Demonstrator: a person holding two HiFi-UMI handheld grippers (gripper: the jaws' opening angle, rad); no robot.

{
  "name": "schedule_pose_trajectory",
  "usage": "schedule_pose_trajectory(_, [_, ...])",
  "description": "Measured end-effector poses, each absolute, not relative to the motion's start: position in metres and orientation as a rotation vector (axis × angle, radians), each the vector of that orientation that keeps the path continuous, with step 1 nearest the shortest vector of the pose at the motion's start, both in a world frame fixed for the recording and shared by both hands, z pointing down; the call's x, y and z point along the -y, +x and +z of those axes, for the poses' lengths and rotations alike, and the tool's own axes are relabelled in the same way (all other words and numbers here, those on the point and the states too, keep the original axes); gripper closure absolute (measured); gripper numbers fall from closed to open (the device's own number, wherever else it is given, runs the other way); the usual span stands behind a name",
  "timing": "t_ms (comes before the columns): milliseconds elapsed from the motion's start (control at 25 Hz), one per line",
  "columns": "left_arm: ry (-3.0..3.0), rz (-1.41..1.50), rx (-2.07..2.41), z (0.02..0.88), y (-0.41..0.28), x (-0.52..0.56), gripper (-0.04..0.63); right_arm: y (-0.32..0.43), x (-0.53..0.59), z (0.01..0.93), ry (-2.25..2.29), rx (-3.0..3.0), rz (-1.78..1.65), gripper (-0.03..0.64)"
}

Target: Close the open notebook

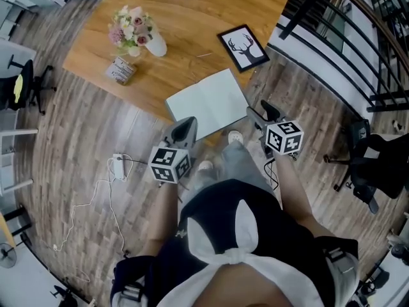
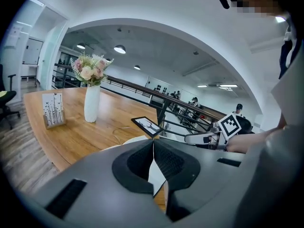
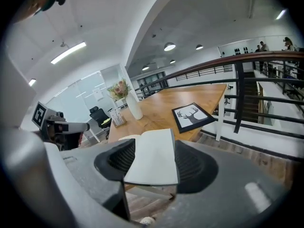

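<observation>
From overhead, the open notebook [image 1: 208, 102] lies flat, pages up, at the near edge of the wooden counter [image 1: 185, 18]. A framed deer picture [image 1: 243, 47] sits just beyond the notebook's right page, and a vase of flowers [image 1: 137, 34] stands well beyond its left page. The left claw [image 1: 187, 124] hovers at the notebook's near left corner. The right claw [image 1: 257, 112] hangs just off its right edge, out past the counter's rim.

In the left gripper view, the left claw [image 2: 153, 148] has its jaws pressed together with nothing between them. A sliver of white notebook [image 2: 156, 174] shows beneath where they meet.

In the right gripper view, the right claw [image 3: 152, 163] stands as wide open as it goes. The notebook's right page [image 3: 152, 151] is framed between the jaws, but the pads press on nothing.

As I see it, the closing hasn't started. The right claw looks best placed to begin it. I'd slip one jaw under the outer edge of the right cover and close lightly on cover and pages together. Then swing it over toward the spine in an arc. The closed left claw could rest on the left page so the book doesn't slide off the rim.
</observation>
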State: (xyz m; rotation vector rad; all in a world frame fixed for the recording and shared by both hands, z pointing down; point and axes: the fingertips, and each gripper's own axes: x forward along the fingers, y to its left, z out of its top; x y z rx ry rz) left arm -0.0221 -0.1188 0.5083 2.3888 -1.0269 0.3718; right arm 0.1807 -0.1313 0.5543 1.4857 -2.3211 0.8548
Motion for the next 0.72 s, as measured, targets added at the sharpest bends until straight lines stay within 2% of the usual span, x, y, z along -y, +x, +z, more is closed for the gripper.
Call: schedule_pose_trajectory(720, [2.32, 0.403, 1.078, 0.524, -0.018, 0.125, 0.575, 0.193, 0.145, 0.623, 1.339, 2.233, 0.952, 0.36])
